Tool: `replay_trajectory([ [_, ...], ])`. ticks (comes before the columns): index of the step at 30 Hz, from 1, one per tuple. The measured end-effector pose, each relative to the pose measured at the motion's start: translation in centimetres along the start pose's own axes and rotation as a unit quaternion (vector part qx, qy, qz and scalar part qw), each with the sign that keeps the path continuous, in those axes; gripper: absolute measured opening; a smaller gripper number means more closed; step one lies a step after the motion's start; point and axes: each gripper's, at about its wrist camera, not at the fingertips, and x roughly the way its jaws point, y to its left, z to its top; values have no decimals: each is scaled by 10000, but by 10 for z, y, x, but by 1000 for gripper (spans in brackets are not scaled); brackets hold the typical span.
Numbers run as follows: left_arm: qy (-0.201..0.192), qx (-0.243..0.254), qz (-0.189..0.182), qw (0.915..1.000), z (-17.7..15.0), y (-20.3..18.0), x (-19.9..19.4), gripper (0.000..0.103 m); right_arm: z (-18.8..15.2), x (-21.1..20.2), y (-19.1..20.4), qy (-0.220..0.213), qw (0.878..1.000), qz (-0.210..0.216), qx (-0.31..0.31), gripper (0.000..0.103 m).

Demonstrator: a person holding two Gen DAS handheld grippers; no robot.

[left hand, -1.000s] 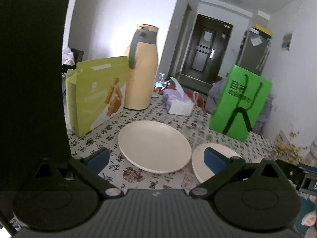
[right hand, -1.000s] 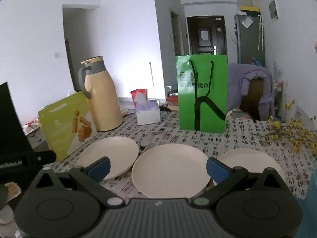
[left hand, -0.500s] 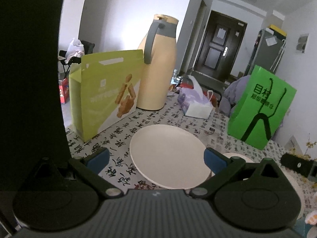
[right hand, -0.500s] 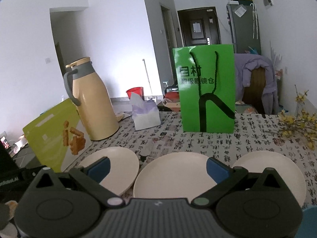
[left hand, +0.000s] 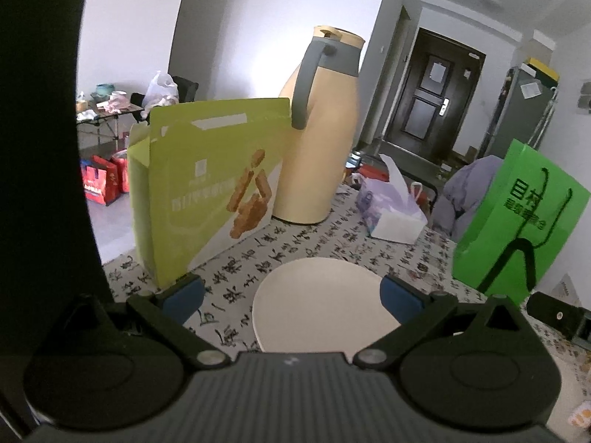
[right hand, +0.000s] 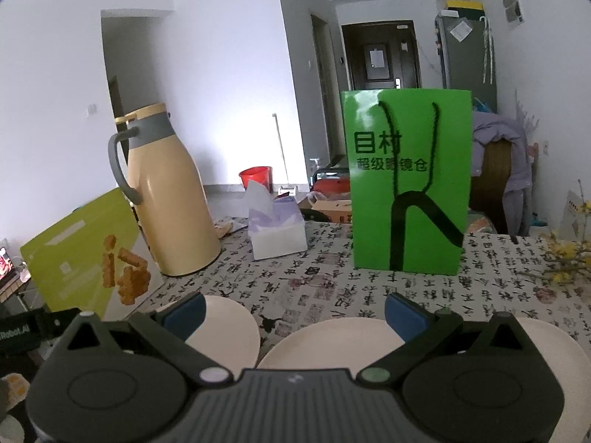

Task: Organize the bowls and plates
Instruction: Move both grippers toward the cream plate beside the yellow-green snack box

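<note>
Left wrist view, round plate [left hand: 321, 302] flat, face up, between parted tongs [left hand: 291, 295]

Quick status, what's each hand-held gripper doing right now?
Left hand-held gripper: open, holding nothing, over a plate.
Right hand-held gripper: open, holding nothing.

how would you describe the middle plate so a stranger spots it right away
Find the tall green paper bag standing on the calligraphy-print tablecloth. Directly in front of it lies the middle plate, cream, with another cream plate on either side.
</note>
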Motion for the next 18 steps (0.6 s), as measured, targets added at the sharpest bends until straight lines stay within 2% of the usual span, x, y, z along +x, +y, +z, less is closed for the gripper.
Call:
replay_trajectory([
  [10,-195,-47,65,9998,-9,9,31,103,6,34,18,90,9997,161,-176,103],
  [15,-184,-135,-232,9995,-21,10,48,103,9,50,25,22,9994,186,-301,103],
  [18,-198,66,-248,9995,-23,6,50,103,7,62,25,58,9994,187,-299,103],
])
